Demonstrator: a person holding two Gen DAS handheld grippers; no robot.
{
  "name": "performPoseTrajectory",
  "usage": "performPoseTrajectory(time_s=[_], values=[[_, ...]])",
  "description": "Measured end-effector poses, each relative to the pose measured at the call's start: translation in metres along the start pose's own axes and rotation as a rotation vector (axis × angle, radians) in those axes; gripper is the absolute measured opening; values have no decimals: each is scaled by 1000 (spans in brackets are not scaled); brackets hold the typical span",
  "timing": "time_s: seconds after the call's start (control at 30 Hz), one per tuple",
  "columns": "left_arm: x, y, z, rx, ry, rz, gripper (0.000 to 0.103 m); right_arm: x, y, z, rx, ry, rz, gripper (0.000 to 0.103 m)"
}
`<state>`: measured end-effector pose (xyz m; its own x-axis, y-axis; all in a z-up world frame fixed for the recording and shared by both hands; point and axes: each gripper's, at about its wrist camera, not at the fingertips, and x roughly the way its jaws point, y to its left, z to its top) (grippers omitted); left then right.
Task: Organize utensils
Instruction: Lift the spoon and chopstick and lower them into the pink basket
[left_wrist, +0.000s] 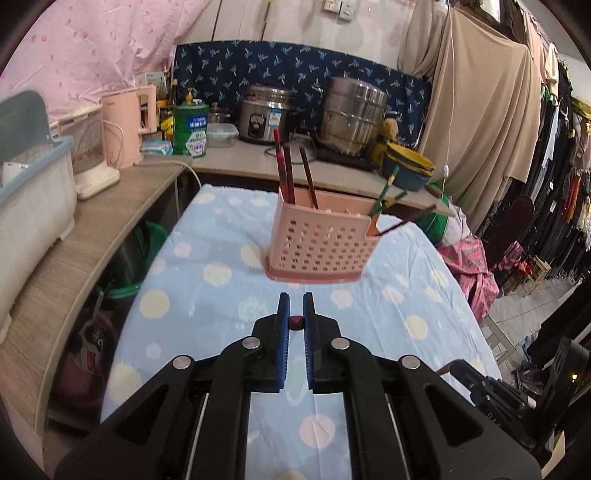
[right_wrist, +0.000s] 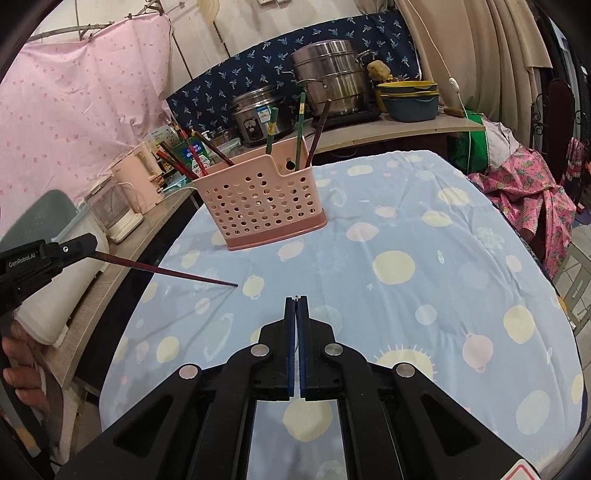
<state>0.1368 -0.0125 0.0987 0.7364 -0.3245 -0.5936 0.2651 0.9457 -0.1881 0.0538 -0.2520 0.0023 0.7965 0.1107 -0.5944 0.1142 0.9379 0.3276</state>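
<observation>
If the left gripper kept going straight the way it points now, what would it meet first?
Most likely the pink utensil basket, which stands straight ahead of the left gripper on the spotted tablecloth. Since it tilts downward, it might touch cloth first; depth is unclear. It holds a dark red chopstick.

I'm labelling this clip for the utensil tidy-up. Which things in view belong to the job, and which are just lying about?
Part of the job:
- pink holder
- red chopsticks and green chopsticks standing in it
- dark red chopstick gripped in the left tongs
- right tongs, shut

Lying about:
- rice cooker
- steel steamer pot
- pink kettle
- green detergent bottle
</observation>
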Motion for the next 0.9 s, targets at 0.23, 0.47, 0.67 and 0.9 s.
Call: performPoseTrajectory(time_s=[0.23,0.47,0.67,0.9], values=[[-3,-3,31,15,-62,-2,7,5,5,17,-1,-19,22,1],[-2,-16,75,36,-132,-12,7,4,18,62,-44,-107,29,1],[-5,-27,120,46,-221,-21,7,10,29,117,-55,-194,48,1],[1,-36,168,65,-318,-16,7,26,43,180,-45,-275,77,1]])
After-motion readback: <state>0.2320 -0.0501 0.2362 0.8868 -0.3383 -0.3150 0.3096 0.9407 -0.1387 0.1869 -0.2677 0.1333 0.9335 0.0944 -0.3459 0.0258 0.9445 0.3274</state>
